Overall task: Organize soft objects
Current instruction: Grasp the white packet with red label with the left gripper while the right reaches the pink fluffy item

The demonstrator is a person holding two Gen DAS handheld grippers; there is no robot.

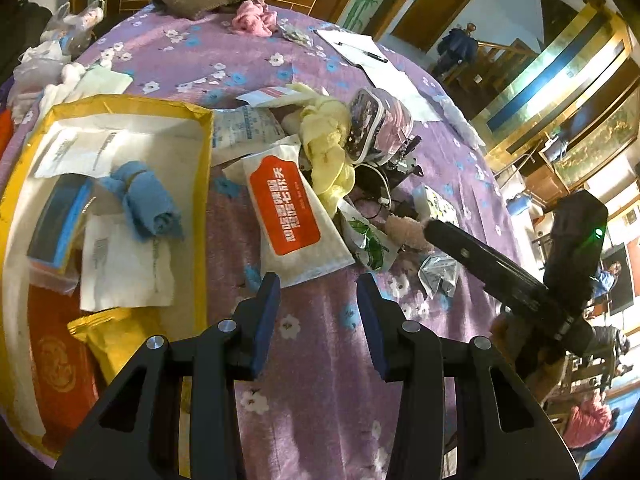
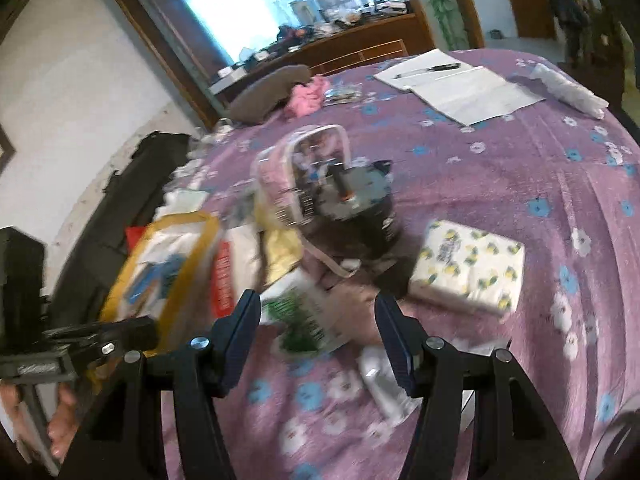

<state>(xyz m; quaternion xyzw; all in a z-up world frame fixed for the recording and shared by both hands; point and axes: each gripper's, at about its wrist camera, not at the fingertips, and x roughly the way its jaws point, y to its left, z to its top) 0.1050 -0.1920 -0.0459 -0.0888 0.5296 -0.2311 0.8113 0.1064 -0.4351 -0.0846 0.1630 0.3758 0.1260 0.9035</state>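
Right tool (image 2: 318, 334) view motion-blurred

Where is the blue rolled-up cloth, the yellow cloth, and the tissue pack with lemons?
blue rolled cloth (image 1: 148, 204), left wrist view, middle of the roll
yellow cloth (image 1: 328, 148), left wrist view, middle folds
lemon tissue pack (image 2: 468, 266), right wrist view, top face

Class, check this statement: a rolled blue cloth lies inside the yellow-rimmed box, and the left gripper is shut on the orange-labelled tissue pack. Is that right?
Not quite. The blue cloth does lie inside the yellow-rimmed box, but the left gripper is not shut on the orange-labelled tissue pack. The left wrist view shows its jaws open and empty, with only the purple flowered cover between them and the pack lying just beyond the fingertips.
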